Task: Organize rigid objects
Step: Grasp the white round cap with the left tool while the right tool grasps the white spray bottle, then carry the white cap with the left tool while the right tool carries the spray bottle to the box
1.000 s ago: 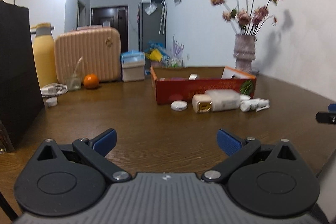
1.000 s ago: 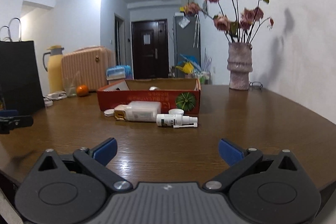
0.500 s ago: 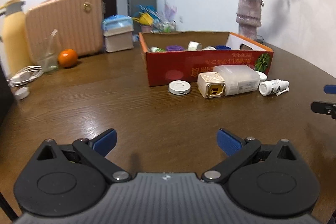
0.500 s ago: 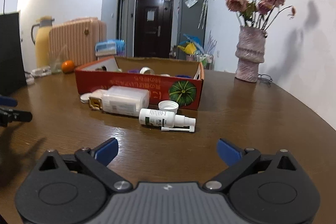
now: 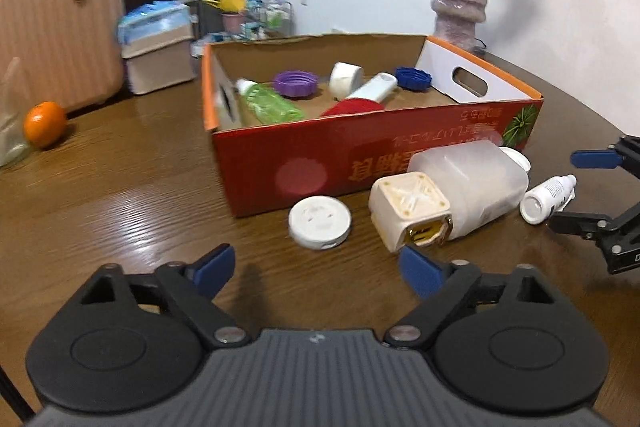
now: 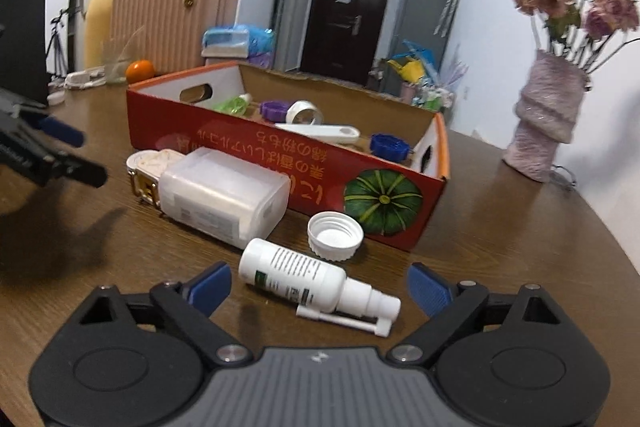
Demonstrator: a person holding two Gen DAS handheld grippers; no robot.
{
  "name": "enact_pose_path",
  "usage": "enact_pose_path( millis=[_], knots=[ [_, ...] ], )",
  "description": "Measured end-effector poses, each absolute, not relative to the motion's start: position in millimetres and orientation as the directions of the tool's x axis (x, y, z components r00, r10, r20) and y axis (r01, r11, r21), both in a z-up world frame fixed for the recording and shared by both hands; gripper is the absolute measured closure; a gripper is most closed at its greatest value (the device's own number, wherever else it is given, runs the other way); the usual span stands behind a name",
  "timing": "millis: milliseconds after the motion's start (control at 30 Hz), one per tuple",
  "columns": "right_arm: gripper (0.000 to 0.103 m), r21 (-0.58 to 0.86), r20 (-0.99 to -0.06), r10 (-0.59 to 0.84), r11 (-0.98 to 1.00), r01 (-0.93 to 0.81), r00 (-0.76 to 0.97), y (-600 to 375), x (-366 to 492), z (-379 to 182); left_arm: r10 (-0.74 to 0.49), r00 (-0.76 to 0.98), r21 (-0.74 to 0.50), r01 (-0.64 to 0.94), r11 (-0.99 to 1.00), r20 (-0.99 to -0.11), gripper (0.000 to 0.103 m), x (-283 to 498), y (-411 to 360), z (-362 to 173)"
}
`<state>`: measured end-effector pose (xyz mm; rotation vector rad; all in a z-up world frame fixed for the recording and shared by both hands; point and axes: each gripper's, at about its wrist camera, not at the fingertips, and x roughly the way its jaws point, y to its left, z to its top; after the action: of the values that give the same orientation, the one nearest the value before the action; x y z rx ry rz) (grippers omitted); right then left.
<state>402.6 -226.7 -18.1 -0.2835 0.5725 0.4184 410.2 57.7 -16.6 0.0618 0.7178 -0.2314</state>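
Left gripper (image 5: pixel 318 269): jaws wide apart, holding nothing, low over counter (image 5: pixel 120 195). White round cap (image 5: pixel 320 222) just beyond it, near red box (image 5: pixel 360 159) front wall. Right of cap: cream-topped translucent bottle (image 5: pixel 452 193) on its side, touching box. Right gripper (image 6: pixel 319 285): jaws wide apart, empty, white spray bottle (image 6: pixel 308 277) lying between them, ribbed white cap (image 6: pixel 335 235) just behind.

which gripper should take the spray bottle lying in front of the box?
Right, probably. The spray bottle lies just ahead of the right gripper, roughly between its open jaws. The left gripper, also open, faces the round cap, with the bottle far off to its side.
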Motion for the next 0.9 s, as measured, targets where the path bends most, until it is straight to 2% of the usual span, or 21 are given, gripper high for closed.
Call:
enact_pose_path(
  millis=[100, 133, 200, 267, 300, 333, 400, 467, 700, 767, 900],
  knots=[
    [0.023, -0.112, -0.607, 0.317, 0.874, -0.473, 0.729, -227.3, 414.6, -22.8, -0.172, 0.718, -0.002, 0.231, 0.973, -0.675, 0.029, 424.9, 51.7, -21.9],
    [0.03, -0.1, -0.622, 0.319, 0.874, -0.476, 0.715, -228.1, 417.6, -24.7, -0.177, 0.713, -0.006, 0.235, 0.972, -0.679, 0.03, 428.8, 50.6, -22.9],
    [0.036, -0.083, -0.635, 0.318, 0.878, -0.471, 0.704, -230.3, 420.7, -26.7, -0.185, 0.707, -0.014, 0.24, 0.971, -0.683, 0.034, 435.7, 49.3, -23.5],
    [0.049, -0.051, -0.642, 0.33, 0.882, -0.468, 0.692, -234.7, 422.5, -25.8, -0.185, 0.708, -0.014, 0.241, 0.97, -0.682, 0.038, 441.4, 48.2, -23.3],
    [0.059, -0.045, -0.644, 0.329, 0.885, -0.464, 0.691, -236.2, 422.8, -25.4, -0.188, 0.707, -0.019, 0.241, 0.97, -0.682, 0.042, 443.6, 48.1, -23.2],
    [0.06, -0.039, -0.648, 0.328, 0.887, -0.46, 0.687, -237.5, 422.9, -24.5, -0.188, 0.708, -0.022, 0.237, 0.971, -0.681, 0.044, 445.0, 48.0, -23.0],
    [0.06, -0.034, -0.657, 0.32, 0.892, -0.451, 0.682, -238.8, 422.0, -23.0, -0.189, 0.712, -0.023, 0.236, 0.972, -0.676, 0.058, 445.3, 48.1, -22.5],
    [0.06, -0.016, -0.659, 0.335, 0.889, -0.457, 0.674, -239.7, 418.5, -21.3, -0.186, 0.715, -0.017, 0.237, 0.971, -0.674, 0.062, 444.4, 47.1, -22.9],
    [0.06, 0.017, -0.657, 0.353, 0.89, -0.455, 0.666, -226.5, 424.0, -24.2, -0.179, 0.734, 0.002, 0.239, 0.971, -0.655, 0.063, 432.5, 44.1, -21.6],
    [0.067, 0.018, -0.657, 0.349, 0.893, -0.449, 0.668, -222.5, 423.5, -23.5, -0.178, 0.747, 0.01, 0.241, 0.971, -0.641, 0.063, 420.4, 43.2, -16.9],
    [0.068, 0.049, -0.658, 0.342, 0.908, -0.415, 0.671, -224.9, 414.5, -22.1, -0.188, 0.788, 0.007, 0.237, 0.972, -0.586, 0.063, 379.9, 43.8, -2.1]
  ],
)
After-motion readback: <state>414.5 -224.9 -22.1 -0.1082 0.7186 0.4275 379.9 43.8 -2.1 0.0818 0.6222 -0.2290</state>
